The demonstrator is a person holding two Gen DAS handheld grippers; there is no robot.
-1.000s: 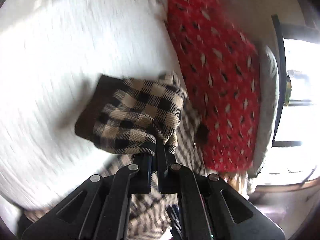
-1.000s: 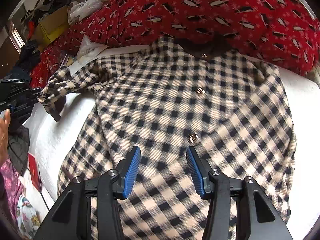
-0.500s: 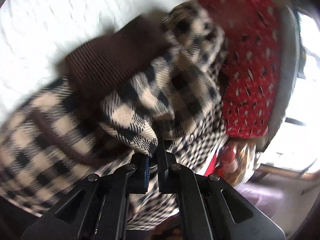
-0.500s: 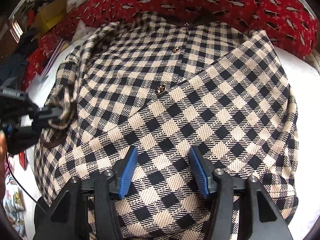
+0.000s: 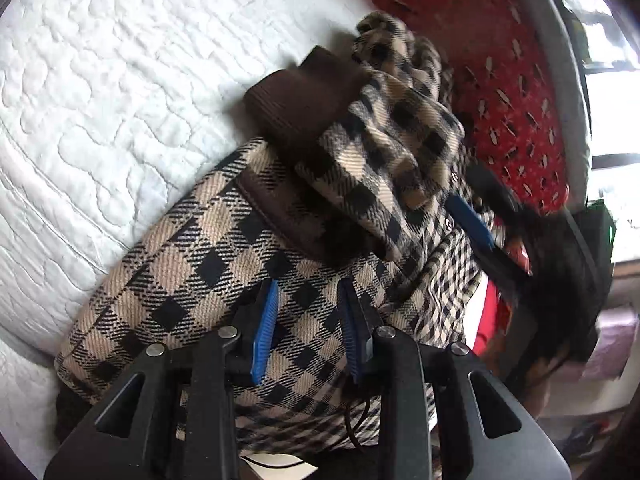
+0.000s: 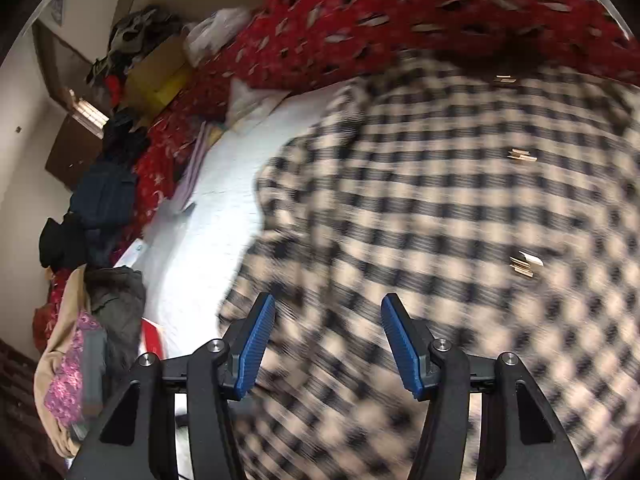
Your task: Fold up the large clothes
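A beige-and-black checked jacket (image 5: 192,272) lies on a white quilted bed (image 5: 88,92). Its sleeve with a brown ribbed cuff (image 5: 300,96) lies folded across the jacket's body. My left gripper (image 5: 308,320) is open and empty just above the jacket, below the sleeve. The other gripper's blue pad (image 5: 468,220) shows at the right of the left wrist view. In the right wrist view the jacket (image 6: 460,208) fills the frame, blurred, with brass buttons. My right gripper (image 6: 328,340) is open and empty over the jacket's lower left edge.
A red patterned blanket (image 6: 400,12) lies behind the jacket and also shows in the left wrist view (image 5: 500,64). Piled clothes (image 6: 100,216), a yellow box (image 6: 160,76) and a beige and pink bundle (image 6: 68,360) line the bed's left side. A bright window (image 5: 616,120) is at right.
My left gripper has let go of the sleeve, which now lies across the jacket, and has opened. My right gripper has swung left, still open.
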